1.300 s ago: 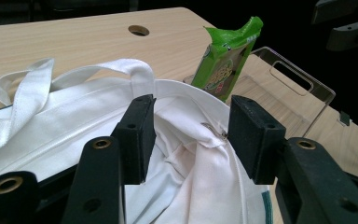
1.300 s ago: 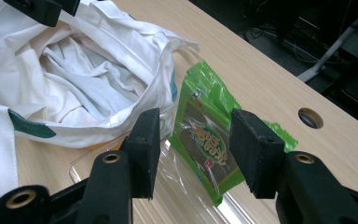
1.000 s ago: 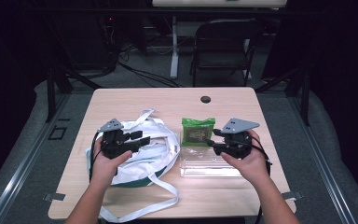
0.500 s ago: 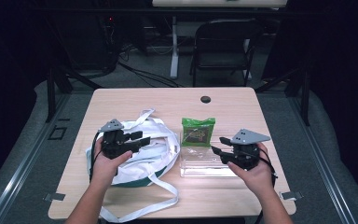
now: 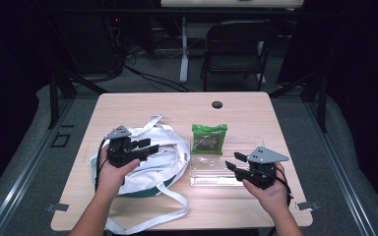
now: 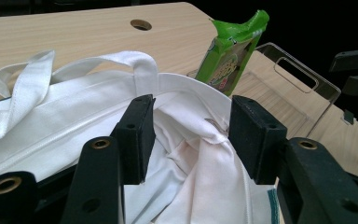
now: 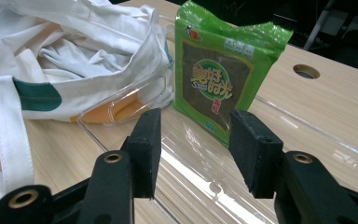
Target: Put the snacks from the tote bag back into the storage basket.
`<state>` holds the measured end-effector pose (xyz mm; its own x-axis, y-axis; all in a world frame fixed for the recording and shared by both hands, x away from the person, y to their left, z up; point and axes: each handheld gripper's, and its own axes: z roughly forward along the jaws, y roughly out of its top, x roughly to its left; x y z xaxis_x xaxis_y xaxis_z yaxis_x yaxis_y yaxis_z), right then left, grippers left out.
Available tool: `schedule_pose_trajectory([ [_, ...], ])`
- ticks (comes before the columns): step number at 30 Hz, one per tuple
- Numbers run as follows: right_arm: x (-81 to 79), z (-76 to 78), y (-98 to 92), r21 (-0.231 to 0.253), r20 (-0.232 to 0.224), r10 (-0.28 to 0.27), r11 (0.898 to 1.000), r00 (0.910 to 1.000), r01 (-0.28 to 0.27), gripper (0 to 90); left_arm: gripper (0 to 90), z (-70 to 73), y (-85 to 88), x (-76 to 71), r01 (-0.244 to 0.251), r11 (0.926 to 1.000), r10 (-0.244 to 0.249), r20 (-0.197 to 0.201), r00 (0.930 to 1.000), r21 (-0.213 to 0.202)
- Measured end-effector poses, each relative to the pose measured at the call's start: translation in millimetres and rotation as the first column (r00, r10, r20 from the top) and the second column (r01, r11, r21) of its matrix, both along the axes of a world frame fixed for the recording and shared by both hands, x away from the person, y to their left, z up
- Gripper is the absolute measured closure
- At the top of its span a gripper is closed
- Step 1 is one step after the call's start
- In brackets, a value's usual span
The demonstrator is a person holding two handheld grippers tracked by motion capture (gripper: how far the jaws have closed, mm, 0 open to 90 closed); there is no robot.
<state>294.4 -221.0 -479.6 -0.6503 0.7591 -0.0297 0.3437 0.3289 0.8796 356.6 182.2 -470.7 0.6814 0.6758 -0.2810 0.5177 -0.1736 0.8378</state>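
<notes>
Green snack packet (image 5: 209, 139) leans in the clear tray (image 5: 211, 174) beside the white tote bag (image 5: 152, 162), so I'd square my right gripper (image 5: 237, 163), fingers spread, on it while my left gripper (image 5: 150, 146), fingers spread, props the bag's rim

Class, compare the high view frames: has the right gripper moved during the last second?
Yes. The right gripper has drawn back toward the person and slightly rightward, judged against the green packet. It was beside the packet; now it is at the clear tray's near right corner.

A matt white cloth bag (image 5: 152, 157) lies on the smooth wood-grain table (image 5: 177, 105), beside a glossy green plastic packet (image 5: 209, 139) and a clear plastic tray (image 5: 216, 169).
</notes>
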Motion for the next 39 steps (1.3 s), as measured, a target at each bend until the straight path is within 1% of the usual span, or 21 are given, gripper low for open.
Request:
schedule_pose_trajectory([
  [3, -1.2, -5.7, -1.3, -0.004, 0.002, -0.008, 1.000, 1.0000, 0.008, 54.2, 50.7, -0.6, -0.3, 0.3, 0.001, 1.0000, -0.001, -0.001, 1.0000, -0.001],
  [4, -2.0, -7.6, -1.4, 0.003, 0.006, -0.010, 1.000, 0.9999, 0.010, 54.1, 50.8, -0.7, -0.2, 0.6, 0.002, 1.0000, -0.002, -0.001, 1.0000, 0.000],
  [9, -5.4, -12.4, -1.6, 0.011, 0.019, -0.001, 1.000, 0.9998, 0.001, 54.1, 50.6, -2.0, 0.2, 1.3, 0.002, 1.0000, -0.002, -0.005, 1.0000, 0.003],
  [11, -6.6, -13.7, -1.5, 0.005, 0.025, -0.003, 1.000, 0.9997, 0.003, 53.9, 50.7, -2.4, 0.3, 1.6, 0.004, 1.0000, -0.004, -0.005, 1.0000, 0.005],
  [12, -7.1, -14.9, -1.3, 0.015, 0.027, -0.006, 1.000, 0.9996, 0.006, 53.5, 50.6, -2.5, 0.1, 1.4, 0.002, 1.0000, -0.002, -0.007, 1.0000, 0.004],
  [13, -7.6, -15.5, -2.0, 0.013, 0.026, -0.005, 1.000, 0.9997, 0.005, 53.0, 50.6, -2.6, 0.2, 1.5, 0.003, 1.0000, -0.003, -0.009, 1.0000, 0.006],
  [14, -7.9, -17.3, -2.1, 0.024, 0.027, -0.012, 1.000, 0.9996, 0.011, 52.4, 50.6, -2.8, 0.0, 1.6, 0.001, 1.0000, -0.001, -0.008, 1.0000, 0.005],
  [16, -8.2, -19.0, -3.1, 0.028, 0.029, -0.015, 1.000, 0.9995, 0.014, 51.5, 50.6, -2.9, 0.3, 1.8, 0.002, 1.0000, -0.001, -0.010, 0.9999, 0.009],
  [18, -9.2, -21.4, -4.0, 0.040, 0.030, -0.021, 0.999, 0.9993, 0.020, 51.5, 50.6, -3.1, 0.7, 2.0, 0.002, 0.9999, -0.002, -0.011, 0.9999, 0.010],
  [21, -10.1, -23.5, -4.6, 0.042, 0.031, -0.023, 0.999, 0.9993, 0.021, 51.5, 50.6, -3.4, 0.8, 2.1, -0.001, 1.0000, 0.001, -0.012, 0.9999, 0.009],
  [24, -10.4, -26.1, -4.6, 0.060, 0.028, -0.025, 0.998, 0.9993, 0.023, 51.4, 50.5, -3.9, 0.5, 2.4, -0.001, 0.9999, 0.001, -0.014, 0.9999, 0.010],
  [28, -11.3, -27.8, -4.1, 0.052, 0.036, -0.031, 0.998, 0.9989, 0.029, 50.3, 50.4, -4.6, 0.1, 2.7, 0.002, 0.9999, -0.002, -0.017, 0.9999, 0.012],
  [31, -11.5, -29.1, -4.8, 0.059, 0.041, -0.035, 0.998, 0.9985, 0.033, 50.3, 50.3, -5.6, 0.0, 3.1, 0.004, 0.9998, -0.004, -0.017, 0.9999, 0.017],
  [33, -11.2, -30.3, -4.2, 0.065, 0.037, -0.034, 0.997, 0.9987, 0.032, 50.3, 50.3, -6.4, 0.0, 3.4, 0.003, 0.9998, -0.003, -0.023, 0.9997, 0.018],
  [34, -11.1, -30.9, -4.2, 0.058, 0.035, -0.031, 0.998, 0.9989, 0.029, 50.3, 50.3, -6.8, -0.2, 3.7, 0.004, 0.9998, -0.003, -0.022, 0.9997, 0.017],
  [38, -11.0, -33.2, -1.6, 0.060, 0.030, -0.020, 0.998, 0.9993, 0.019, 50.3, 50.1, -8.2, -1.1, 3.9, -0.003, 0.9998, 0.003, -0.028, 0.9996, 0.019],
  [39, -11.0, -33.7, -1.0, 0.064, 0.029, -0.019, 0.998, 0.9994, 0.017, 50.3, 50.1, -8.8, -1.0, 4.5, 0.001, 0.9997, -0.001, -0.026, 0.9997, 0.026],
])
